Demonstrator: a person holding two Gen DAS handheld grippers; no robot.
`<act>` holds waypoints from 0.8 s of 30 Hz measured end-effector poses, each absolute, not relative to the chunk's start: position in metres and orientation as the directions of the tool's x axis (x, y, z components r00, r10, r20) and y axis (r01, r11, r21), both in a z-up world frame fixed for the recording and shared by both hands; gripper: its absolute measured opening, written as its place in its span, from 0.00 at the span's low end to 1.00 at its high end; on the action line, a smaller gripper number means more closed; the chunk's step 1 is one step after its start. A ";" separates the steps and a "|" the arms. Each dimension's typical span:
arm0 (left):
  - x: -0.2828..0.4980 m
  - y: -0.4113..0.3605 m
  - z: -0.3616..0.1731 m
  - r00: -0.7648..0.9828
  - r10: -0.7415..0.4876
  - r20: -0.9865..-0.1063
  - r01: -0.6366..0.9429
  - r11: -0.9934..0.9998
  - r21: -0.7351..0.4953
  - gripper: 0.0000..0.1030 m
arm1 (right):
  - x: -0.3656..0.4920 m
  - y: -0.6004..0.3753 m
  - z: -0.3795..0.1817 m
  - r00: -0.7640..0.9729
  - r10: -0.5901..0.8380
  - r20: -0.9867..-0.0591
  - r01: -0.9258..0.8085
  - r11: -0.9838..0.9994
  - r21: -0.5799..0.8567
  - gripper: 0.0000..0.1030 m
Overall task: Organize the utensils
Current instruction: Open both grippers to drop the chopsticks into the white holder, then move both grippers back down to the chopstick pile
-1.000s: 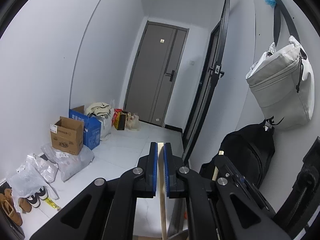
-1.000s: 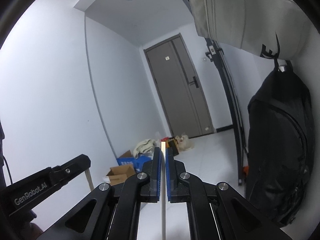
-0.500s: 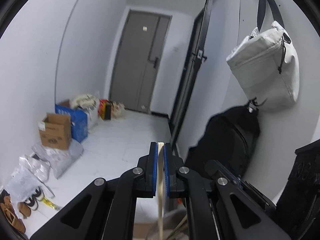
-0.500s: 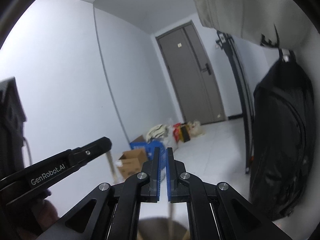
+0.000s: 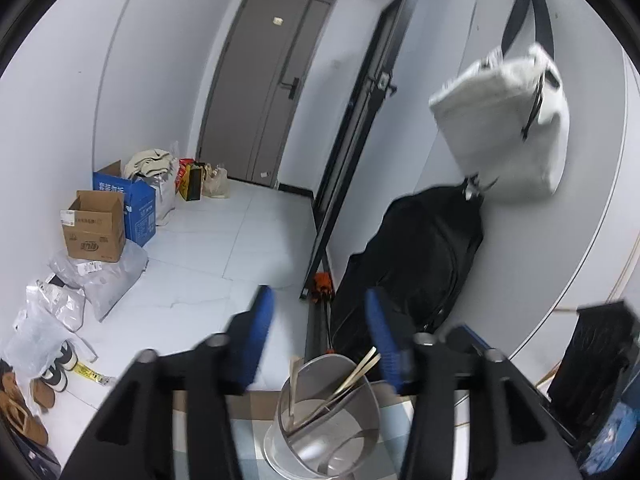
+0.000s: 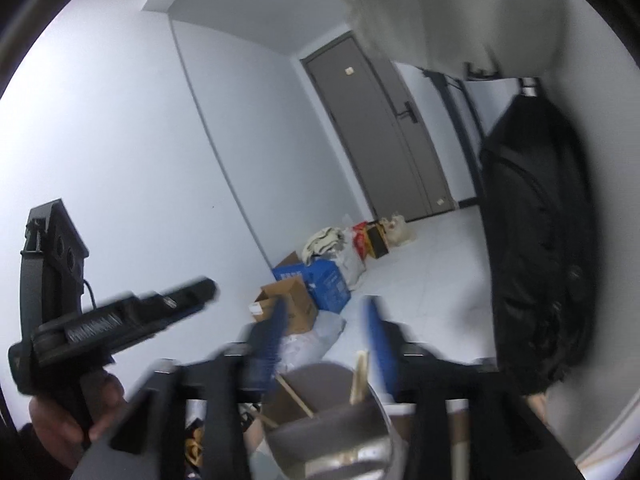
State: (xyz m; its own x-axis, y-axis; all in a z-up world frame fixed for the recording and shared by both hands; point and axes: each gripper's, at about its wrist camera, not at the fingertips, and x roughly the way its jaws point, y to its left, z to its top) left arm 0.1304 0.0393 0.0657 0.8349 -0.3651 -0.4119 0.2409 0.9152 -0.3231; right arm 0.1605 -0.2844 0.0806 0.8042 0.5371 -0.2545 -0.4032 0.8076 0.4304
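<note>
A shiny metal utensil cup [image 5: 324, 420] stands below both grippers; it also shows in the right wrist view [image 6: 332, 432]. Several wooden chopsticks [image 5: 352, 376] lean inside it, and their tips [image 6: 360, 376] show in the right wrist view. My left gripper [image 5: 320, 340] is open and empty just above the cup's rim. My right gripper [image 6: 328, 340] is open and empty above the cup. The left gripper body [image 6: 100, 328] and the hand holding it appear at the left of the right wrist view.
A black backpack [image 5: 416, 264] and a white bag [image 5: 508, 124] hang on the right wall. Cardboard boxes [image 5: 96, 224], plastic bags [image 5: 92, 280] and shoes [image 5: 52, 372] lie on the tiled floor at left. A grey door [image 5: 264, 88] is at the far end.
Both grippers were shut on a wooden chopstick each; both have opened and dropped the chopsticks into the cup. Both views tilted downward, bringing the cup into sight.
</note>
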 end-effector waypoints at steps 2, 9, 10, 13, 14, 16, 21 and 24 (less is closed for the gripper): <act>0.121 0.040 0.070 0.839 -0.358 -0.410 0.235 0.918 -0.320 0.47 | 0.150 -0.293 0.083 0.804 0.531 -0.267 -0.395 0.813 0.427 0.55; 0.085 0.042 0.072 0.861 -0.295 -0.416 0.176 0.937 -0.301 0.65 | 0.116 -0.309 0.088 0.805 0.520 -0.287 -0.386 0.825 0.412 0.75; 0.083 0.044 0.070 0.860 -0.291 -0.420 0.172 0.939 -0.299 0.65 | 0.112 -0.312 0.088 0.805 0.518 -0.289 -0.384 0.826 0.412 0.77; 0.070 0.046 0.064 0.856 -0.256 -0.450 0.137 0.950 -0.281 0.65 | 0.096 -0.316 0.088 0.805 0.516 -0.294 -0.381 0.828 0.411 0.83; 0.067 0.046 0.062 0.854 -0.249 -0.457 0.130 0.952 -0.277 0.65 | 0.089 -0.317 0.088 0.804 0.515 -0.296 -0.381 0.829 0.409 0.86; 0.059 0.047 0.058 0.853 -0.231 -0.469 0.110 0.956 -0.271 0.65 | 0.079 -0.317 0.088 0.801 0.516 -0.303 -0.383 0.831 0.403 0.88; 0.042 0.050 0.043 0.835 -0.197 -0.514 0.070 0.964 -0.256 0.67 | 0.057 -0.314 0.086 0.794 0.514 -0.325 -0.386 0.839 0.384 0.96; 0.034 0.052 0.034 0.830 -0.176 -0.529 0.051 0.969 -0.242 0.76 | 0.047 -0.311 0.083 0.787 0.513 -0.343 -0.391 0.845 0.366 0.97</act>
State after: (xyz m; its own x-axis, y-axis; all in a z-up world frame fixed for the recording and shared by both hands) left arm 0.0339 0.0517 0.0342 0.8300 -0.1759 -0.5294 0.0508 0.9689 -0.2422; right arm 0.0469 -0.3114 0.0825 0.7868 0.5129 -0.3435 -0.3910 0.8447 0.3656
